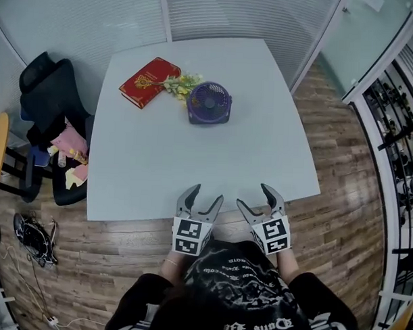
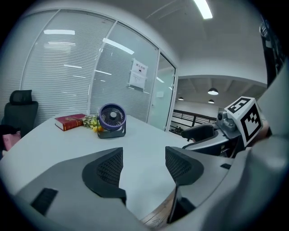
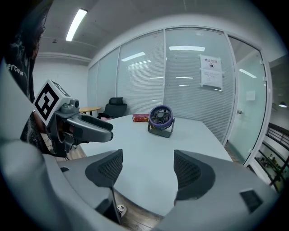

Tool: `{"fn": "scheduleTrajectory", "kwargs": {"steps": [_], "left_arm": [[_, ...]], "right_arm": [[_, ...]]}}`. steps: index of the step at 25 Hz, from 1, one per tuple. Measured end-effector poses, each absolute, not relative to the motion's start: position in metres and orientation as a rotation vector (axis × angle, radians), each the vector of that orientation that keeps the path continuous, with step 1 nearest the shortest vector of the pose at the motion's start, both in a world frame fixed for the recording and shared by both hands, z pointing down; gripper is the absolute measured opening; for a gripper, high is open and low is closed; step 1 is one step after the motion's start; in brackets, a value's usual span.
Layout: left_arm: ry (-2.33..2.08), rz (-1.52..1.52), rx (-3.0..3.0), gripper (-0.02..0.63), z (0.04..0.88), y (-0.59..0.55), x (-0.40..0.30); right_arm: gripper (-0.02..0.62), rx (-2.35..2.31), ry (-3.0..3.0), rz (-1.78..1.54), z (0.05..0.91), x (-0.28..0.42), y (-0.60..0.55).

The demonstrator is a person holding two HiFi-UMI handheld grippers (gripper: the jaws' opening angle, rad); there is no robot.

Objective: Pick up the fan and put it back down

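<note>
**Asker:** Head view, nearest first: what's there?

**Me:** My left gripper and right gripper sit at the table's near edge, jaws spread and holding nothing.

**Asker:** Beyond them?

**Me:** Open tabletop, then the fan upright near the far side, flowers just beside it and a red book past those. A chair stands off the left edge.

**Asker:** Only in the gripper views?

**Me:** A paper notice on the glass wall.
</note>
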State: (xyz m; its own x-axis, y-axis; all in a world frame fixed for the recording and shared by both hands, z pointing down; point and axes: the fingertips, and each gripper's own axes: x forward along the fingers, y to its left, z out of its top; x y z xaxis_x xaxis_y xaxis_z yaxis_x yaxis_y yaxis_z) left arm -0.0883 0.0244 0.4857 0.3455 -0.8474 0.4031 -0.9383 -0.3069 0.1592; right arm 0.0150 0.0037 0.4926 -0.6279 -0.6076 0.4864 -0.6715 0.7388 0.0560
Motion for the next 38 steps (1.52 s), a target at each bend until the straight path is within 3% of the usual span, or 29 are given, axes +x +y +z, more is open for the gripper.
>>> {"fn": "scheduleTrajectory", "kwargs": {"steps": [20,38], "left_arm": [[-1.562,0.418,2.318,0.31,0.491,-0.044,-0.15],[-1.712,0.457,2.199,0.308,0.479,-0.084,-0.18]], "right_arm": [[0.342,0.992,-2.502,0.278,0.489,-0.065,-0.058],[0.328,0.969,-2.578,0.266,0.448,-0.064,-0.136]]}}
